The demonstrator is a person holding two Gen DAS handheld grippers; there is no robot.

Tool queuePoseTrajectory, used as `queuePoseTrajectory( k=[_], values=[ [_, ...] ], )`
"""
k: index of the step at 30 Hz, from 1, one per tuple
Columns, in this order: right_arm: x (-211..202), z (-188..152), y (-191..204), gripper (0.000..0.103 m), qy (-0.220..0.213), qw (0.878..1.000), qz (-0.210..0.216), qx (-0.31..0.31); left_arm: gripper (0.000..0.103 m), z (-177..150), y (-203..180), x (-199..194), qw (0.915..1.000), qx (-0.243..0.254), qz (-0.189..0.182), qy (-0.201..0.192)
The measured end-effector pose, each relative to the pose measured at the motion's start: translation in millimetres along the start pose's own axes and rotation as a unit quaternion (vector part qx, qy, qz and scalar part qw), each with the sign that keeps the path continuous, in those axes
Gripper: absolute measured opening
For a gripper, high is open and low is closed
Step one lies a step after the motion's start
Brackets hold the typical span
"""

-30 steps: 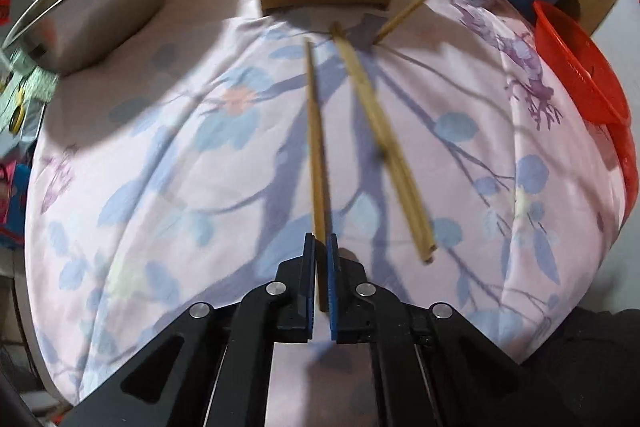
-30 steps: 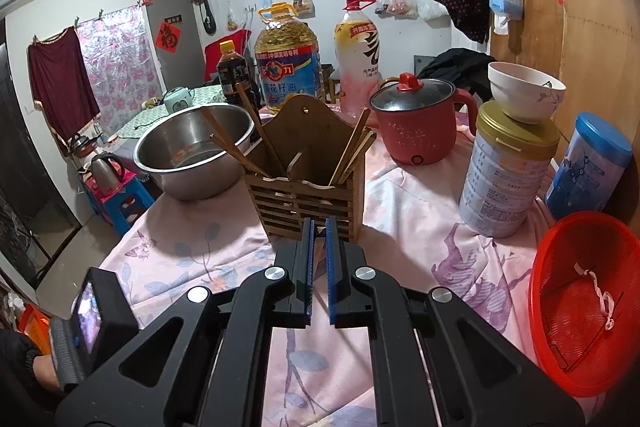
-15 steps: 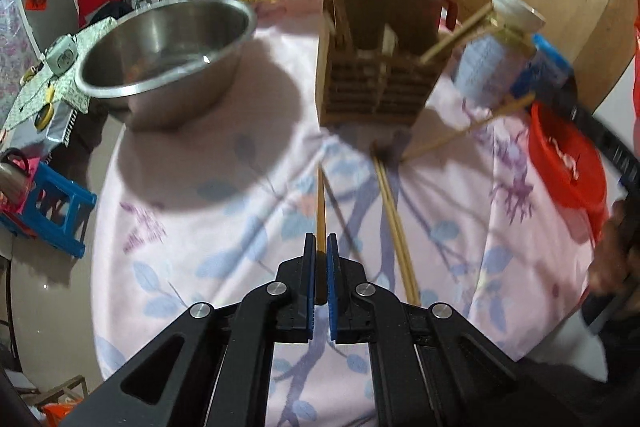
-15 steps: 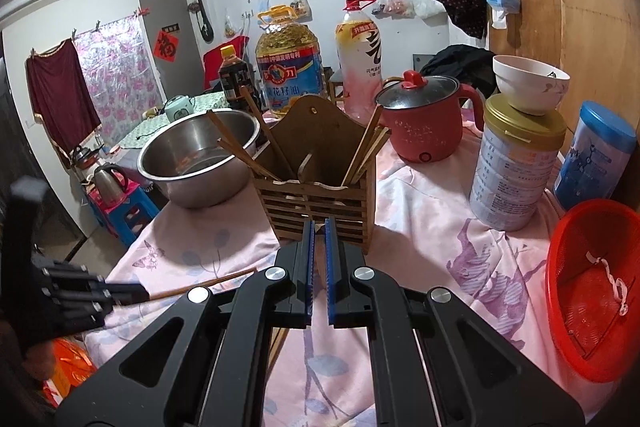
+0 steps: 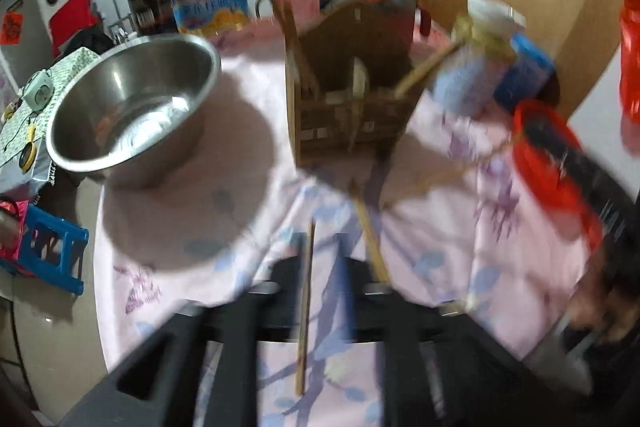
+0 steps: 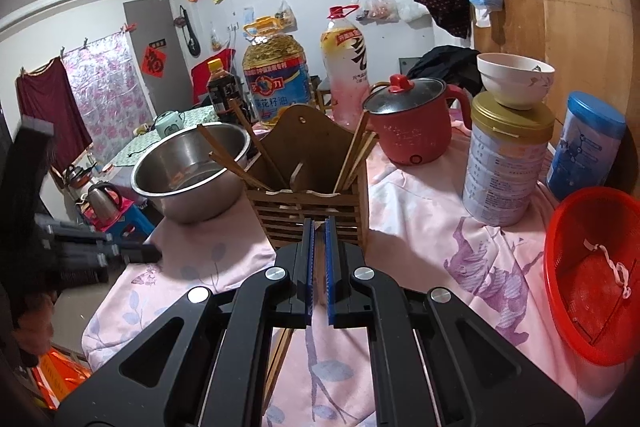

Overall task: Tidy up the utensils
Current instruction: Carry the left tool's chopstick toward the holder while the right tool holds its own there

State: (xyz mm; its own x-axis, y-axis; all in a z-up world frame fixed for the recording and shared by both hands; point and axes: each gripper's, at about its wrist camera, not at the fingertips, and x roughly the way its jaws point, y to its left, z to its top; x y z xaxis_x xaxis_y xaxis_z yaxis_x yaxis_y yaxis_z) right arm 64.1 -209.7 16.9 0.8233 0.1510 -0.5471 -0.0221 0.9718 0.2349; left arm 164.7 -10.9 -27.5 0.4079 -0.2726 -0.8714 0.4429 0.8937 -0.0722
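Note:
A wooden utensil holder (image 6: 308,183) with several chopsticks in it stands mid-table; it also shows in the left wrist view (image 5: 352,99). My left gripper (image 5: 320,259) is open, its image blurred. One chopstick (image 5: 305,307) lies between its spread fingers, apart from both; whether it rests on the cloth I cannot tell. A pair of chopsticks (image 5: 370,239) lies on the cloth to the right. My right gripper (image 6: 319,267) is shut on a chopstick end (image 6: 320,227), in front of the holder. More chopsticks (image 6: 280,351) lie under it.
A steel bowl (image 6: 192,167) sits left of the holder. A red pot (image 6: 412,135), oil bottles (image 6: 276,83), a tin (image 6: 504,171) with a white bowl on top, a blue can (image 6: 584,147) and a red basket (image 6: 592,275) stand behind and right.
My left gripper has opened and let go of its chopstick, and has tilted up and pulled back. My right gripper has stayed shut before the holder.

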Motion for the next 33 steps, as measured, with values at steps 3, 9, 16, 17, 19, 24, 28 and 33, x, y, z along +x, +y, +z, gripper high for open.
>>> queuePoseTrajectory(
  k=[3,9,16,17,19,24,28,33],
  values=[
    [0,1,0,0.006,0.005,1.000,0.001,-0.004,0.039,-37,7,24,0.9994,0.017,0.018,0.026],
    [2,4,2,0.007,0.016,0.999,0.008,-0.027,0.037,-114,15,61,0.9959,0.020,0.023,0.085],
    [5,6,7,0.007,0.028,0.998,0.020,-0.060,0.006,-153,10,58,0.9985,0.006,0.028,0.046],
    [5,5,8,0.006,0.030,0.997,0.021,-0.062,0.006,-153,9,56,0.9987,0.000,0.032,0.041],
    [7,4,9,0.006,0.034,0.997,0.023,-0.065,0.006,-146,6,47,0.9990,-0.008,0.033,0.027],
    [4,1,12,0.006,0.034,0.997,0.025,-0.063,0.006,-105,1,-4,0.9994,-0.005,0.029,-0.016],
    [-1,4,16,0.006,0.018,0.998,0.029,-0.050,0.006,-69,4,-37,0.9992,0.000,0.027,-0.028],
    [-2,6,18,0.006,0.007,0.999,0.028,-0.034,0.006,-37,8,-55,0.9982,0.004,0.027,-0.053]
  ],
)
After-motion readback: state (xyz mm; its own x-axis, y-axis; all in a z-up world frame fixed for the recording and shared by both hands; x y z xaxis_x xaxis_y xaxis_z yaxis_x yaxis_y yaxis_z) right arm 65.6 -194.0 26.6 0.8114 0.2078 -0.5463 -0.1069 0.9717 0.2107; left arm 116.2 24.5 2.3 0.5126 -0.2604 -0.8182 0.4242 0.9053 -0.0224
